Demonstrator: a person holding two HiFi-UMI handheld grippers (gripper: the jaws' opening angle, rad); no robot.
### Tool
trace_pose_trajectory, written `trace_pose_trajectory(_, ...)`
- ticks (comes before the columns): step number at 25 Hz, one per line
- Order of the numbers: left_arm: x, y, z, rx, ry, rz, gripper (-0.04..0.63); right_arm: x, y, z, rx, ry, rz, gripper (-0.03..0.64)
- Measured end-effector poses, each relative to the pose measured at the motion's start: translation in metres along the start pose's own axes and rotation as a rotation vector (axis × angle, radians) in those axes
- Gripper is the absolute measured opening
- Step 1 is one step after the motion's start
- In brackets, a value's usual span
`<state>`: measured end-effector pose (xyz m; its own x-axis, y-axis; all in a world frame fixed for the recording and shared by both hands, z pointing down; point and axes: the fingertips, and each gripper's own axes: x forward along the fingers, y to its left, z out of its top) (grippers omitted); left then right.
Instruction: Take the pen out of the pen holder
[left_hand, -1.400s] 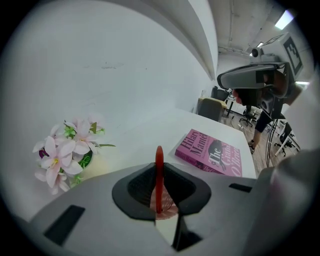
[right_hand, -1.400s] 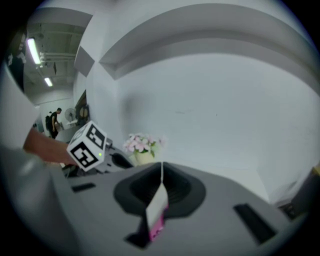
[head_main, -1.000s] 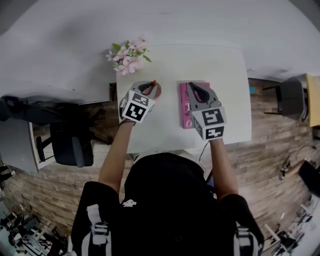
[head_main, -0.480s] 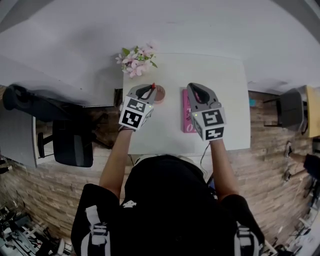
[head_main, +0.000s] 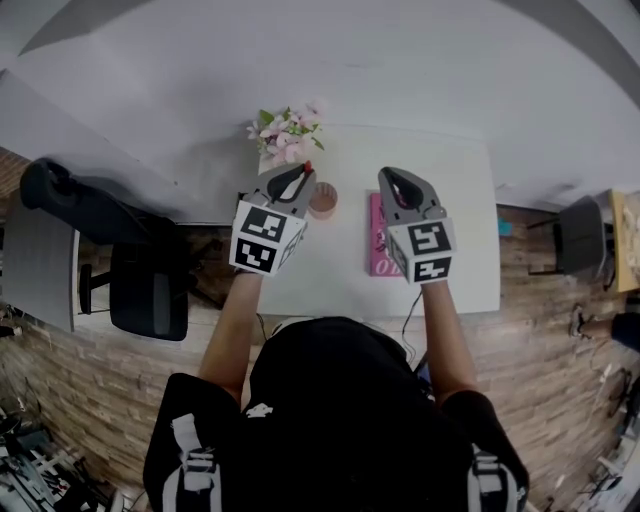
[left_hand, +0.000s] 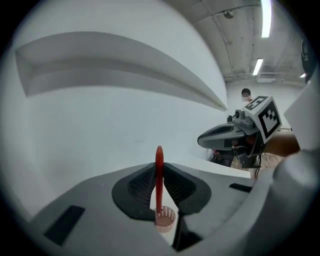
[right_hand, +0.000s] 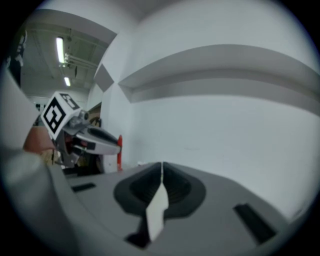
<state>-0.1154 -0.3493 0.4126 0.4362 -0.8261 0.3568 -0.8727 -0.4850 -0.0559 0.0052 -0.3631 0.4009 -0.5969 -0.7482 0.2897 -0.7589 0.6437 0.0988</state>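
- My left gripper (left_hand: 159, 176) is clamped on the slim red pen (left_hand: 159, 167), held upright and out of its holder.
- My right gripper (right_hand: 161, 175) is closed, with nothing in it.
- The small round brown pen holder (left_hand: 165, 220) stands on the white table (head_main: 450, 220) below.

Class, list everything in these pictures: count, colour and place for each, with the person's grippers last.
table: 1, white, against the wall
flowers: 1 bunch, pink, table's far left corner
book: 1, pink, mid-table
holder: 1, pinkish-brown, on table between flowers and book
chairs: 2, black, on the floor left and right of table
pen: 1, red, upright in left gripper
left gripper: 1, grey, shut on pen
right gripper: 1, grey, shut, empty
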Motion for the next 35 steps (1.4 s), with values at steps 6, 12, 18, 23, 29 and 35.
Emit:
trace_pose_trajectory(6,-0.024,0.001,0.033,0.029,-0.087,0.038,0.060,-0.004,0.003,0.019,-0.018,-0.046,-0.001,0.035)
trace_pose_trajectory(12,-0.043,0.007,0.060,0.032,-0.162,0.080,0.060,-0.012,0.002,0.045,-0.049,-0.097,-0.009,0.035)
trace_pose_trajectory(18,-0.064,0.012,0.089,0.042,-0.243,0.120,0.060,-0.020,0.002,0.070,-0.067,-0.151,-0.016,0.035)
trace_pose_trajectory(23,-0.074,0.011,0.103,0.046,-0.284,0.132,0.060,-0.024,0.001,0.082,-0.074,-0.178,-0.023,0.035)
trace_pose_trajectory(29,-0.078,0.006,0.110,0.025,-0.316,0.126,0.060,-0.025,0.001,0.086,-0.073,-0.183,-0.027,0.035)
trace_pose_trajectory(35,-0.075,0.006,0.108,0.030,-0.313,0.125,0.060,-0.024,0.001,0.091,-0.082,-0.200,-0.028,0.035)
